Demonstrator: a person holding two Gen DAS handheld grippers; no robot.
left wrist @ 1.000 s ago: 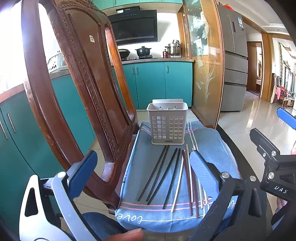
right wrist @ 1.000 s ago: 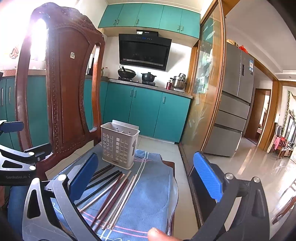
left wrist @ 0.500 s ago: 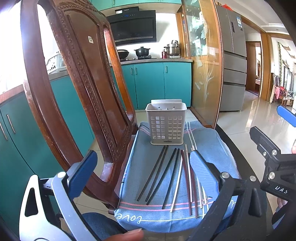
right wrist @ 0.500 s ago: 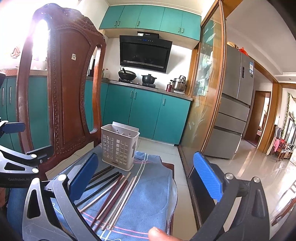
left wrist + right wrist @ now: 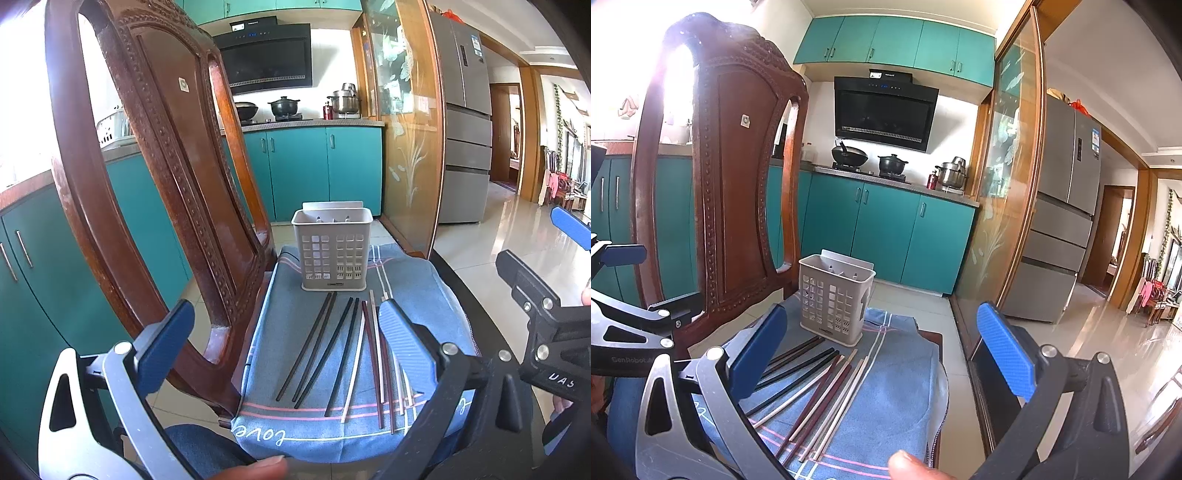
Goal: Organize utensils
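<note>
Indoors, a blue cloth (image 5: pixel 417 291) covers a dark table (image 5: pixel 476 306) beside a carved wooden chair (image 5: pixel 162 155), with teal cabinets (image 5: pixel 886 236) and a fridge (image 5: pixel 1067 221) behind. Chopsticks (image 5: pixel 343 350) lie side by side on the cloth, just before an upright grey holder (image 5: pixel 334 254). Left hand-held gripper (image 5: pixel 284 343) and right hand-held gripper (image 5: pixel 882 350) both gape wide, holding nothing.

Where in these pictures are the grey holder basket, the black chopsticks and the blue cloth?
grey holder basket (image 5: pixel 334 258): left wrist view, on its perforated front wall.
black chopsticks (image 5: pixel 308 345): left wrist view, mid-length of the leftmost stick.
blue cloth (image 5: pixel 897 402): right wrist view, on a bare patch right of the sticks.
</note>
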